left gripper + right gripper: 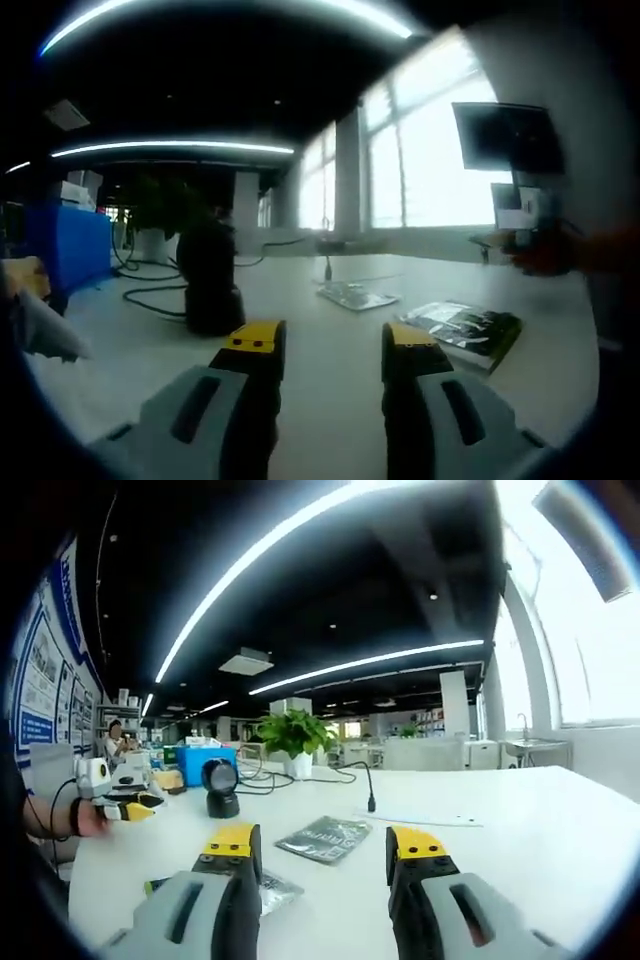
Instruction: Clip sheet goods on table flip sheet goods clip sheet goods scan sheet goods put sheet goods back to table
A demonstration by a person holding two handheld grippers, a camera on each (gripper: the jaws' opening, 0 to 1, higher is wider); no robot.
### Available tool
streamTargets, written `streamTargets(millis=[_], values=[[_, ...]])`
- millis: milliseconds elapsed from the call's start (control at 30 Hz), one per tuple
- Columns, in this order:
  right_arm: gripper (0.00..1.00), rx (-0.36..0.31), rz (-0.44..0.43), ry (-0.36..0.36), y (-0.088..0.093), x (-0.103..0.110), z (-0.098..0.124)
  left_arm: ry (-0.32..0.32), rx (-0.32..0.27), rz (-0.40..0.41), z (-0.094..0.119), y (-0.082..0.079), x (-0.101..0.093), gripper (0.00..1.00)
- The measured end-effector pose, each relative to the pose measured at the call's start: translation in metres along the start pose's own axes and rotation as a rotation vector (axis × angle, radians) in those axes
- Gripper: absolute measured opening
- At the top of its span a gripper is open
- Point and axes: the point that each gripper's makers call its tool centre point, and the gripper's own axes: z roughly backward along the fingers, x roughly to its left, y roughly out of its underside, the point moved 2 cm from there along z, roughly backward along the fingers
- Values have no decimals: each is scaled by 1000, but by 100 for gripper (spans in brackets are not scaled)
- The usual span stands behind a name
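The sheet goods are flat packets lying on the white table (560, 820), none of them gripped yet. In the right gripper view a dark packet (323, 838) lies at 12 o'clock just beyond the jaw tips, and a second, shiny packet (268, 888) shows at about 9 o'clock, partly hidden behind the left jaw. In the left gripper view a silvery packet (355, 295) lies at 12 o'clock and a dark glossy packet (470, 330) at about 2 o'clock.

Both tools are empty. The right gripper (325, 845) has its jaws spread, and so does the left gripper (330, 340), each with bare table between the yellow tips.

Risks, as I judge them: the packets lie flat and look slick, so a jaw may skid over the film instead of getting under an edge, or push the packet away. Where two lie close together, both could be caught in one pinch. The scanner (220, 785) at 10 o'clock and the loose cables (300, 777) near it could be knocked or snagged on the carry.

Count: two packets in each view, whether the same pair I cannot tell; one scanner; two grippers; one potted plant (295, 738).
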Motion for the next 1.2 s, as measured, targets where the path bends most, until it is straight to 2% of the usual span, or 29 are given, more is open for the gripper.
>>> streamTargets(millis=[100,233,400,567,767,900,967,1033,1100,1200], values=[[45,-11,-20,4,3,-3,8,-3,-9,4,1,-2,1,31],[45,-8,-1,29,11,-3,19,-3,-10,5,-1,-1,5,31],[45,-30,-63,76,21,-13,32,3,-13,-8,-2,-2,5,31],[44,-53,-91,102,24,-12,39,-3,-35,8,1,-7,5,31],[44,-57,-87,144,33,-26,44,-5,-21,-6,1,-5,2,32],[43,-69,-64,158,32,-29,48,-10,-22,-9,1,-5,2,32],[44,-54,57,156,37,-28,51,-11,-24,-9,1,-6,2,32],[45,-49,108,141,37,-19,52,-11,-26,-7,1,-6,2,32],[48,-88,86,137,31,-17,51,-11,-26,-4,2,-6,2,32],[47,-78,90,128,32,-13,51,-6,-25,-6,2,-6,0,32]])
